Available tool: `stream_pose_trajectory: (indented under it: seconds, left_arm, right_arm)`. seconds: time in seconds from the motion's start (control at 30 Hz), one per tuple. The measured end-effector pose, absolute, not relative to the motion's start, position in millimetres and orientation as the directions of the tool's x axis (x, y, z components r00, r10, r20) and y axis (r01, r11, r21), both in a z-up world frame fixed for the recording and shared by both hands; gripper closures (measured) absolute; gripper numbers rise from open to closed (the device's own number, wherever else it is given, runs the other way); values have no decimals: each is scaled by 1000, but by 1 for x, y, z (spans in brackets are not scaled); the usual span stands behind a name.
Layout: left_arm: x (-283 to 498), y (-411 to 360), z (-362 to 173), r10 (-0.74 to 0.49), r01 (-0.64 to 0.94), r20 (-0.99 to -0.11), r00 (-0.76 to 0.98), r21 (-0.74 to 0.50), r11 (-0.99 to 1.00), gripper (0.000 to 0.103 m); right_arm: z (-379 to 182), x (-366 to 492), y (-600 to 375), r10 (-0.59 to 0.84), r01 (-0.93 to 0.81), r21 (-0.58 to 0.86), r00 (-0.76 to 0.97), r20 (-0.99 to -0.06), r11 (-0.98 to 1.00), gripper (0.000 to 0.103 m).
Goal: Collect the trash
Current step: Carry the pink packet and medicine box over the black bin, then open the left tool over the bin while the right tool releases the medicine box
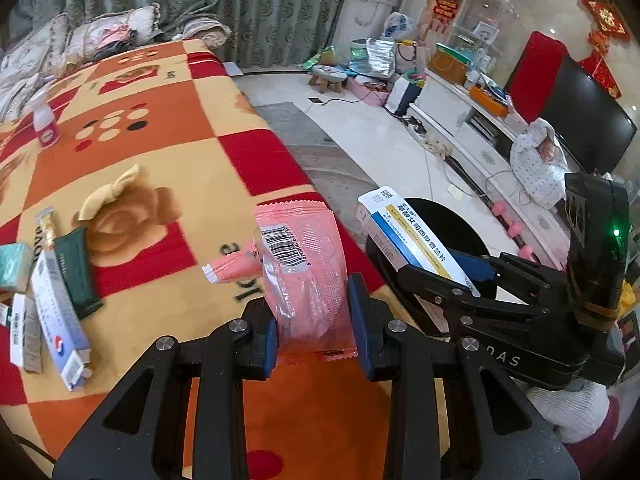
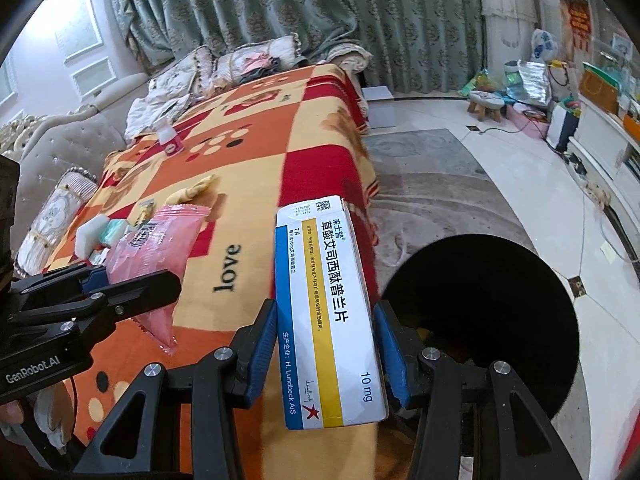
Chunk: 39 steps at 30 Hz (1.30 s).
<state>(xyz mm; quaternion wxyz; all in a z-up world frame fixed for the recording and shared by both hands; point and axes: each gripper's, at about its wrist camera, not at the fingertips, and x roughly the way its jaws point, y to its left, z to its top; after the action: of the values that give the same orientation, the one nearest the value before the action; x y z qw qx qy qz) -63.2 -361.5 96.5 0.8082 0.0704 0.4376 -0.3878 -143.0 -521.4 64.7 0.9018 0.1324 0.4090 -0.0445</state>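
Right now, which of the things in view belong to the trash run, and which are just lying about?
In the job:
- pink wrapper, clamped in the left gripper
- medicine box, clamped in the right gripper
- black bin beside the table
- empty boxes and wrappers on the blanket

Lying about:
- spray bottle
- yellow cloth
- stool
- television

Both tongs, left [image 1: 316, 320] and right [image 2: 328, 344], angle downward, clamped shut on loads.

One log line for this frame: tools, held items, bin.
left tool: shut on pink wrapper | right tool: shut on medicine box | black bin: beside table, right
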Motion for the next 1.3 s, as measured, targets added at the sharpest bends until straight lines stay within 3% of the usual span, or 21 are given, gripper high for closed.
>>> stream_pose_trajectory:
  seconds: [0.77,0.83,0.97,1.3]
  left_arm:
    - [-84,-468,79,-634,773,-760,144,-313,551,73]
    - [-84,-472,79,-643,774,-753,143,-320,546,71]
    - [-83,-476,80,-670,773,-731,129,-348,530,45]
    - [-76,-456,75,-634,748,-755,166,-323,580,44]
  right_arm:
    - [34,-189,-625,-85,413,215,598,-797,885,56]
    - [30,-190,-630,-85,424,220,592,-802,879,56]
    - [25,-192,-639,-85,449,234,584,-807,862,54]
    - [19,-192,-642,-75,473,254,572,-817,844,53]
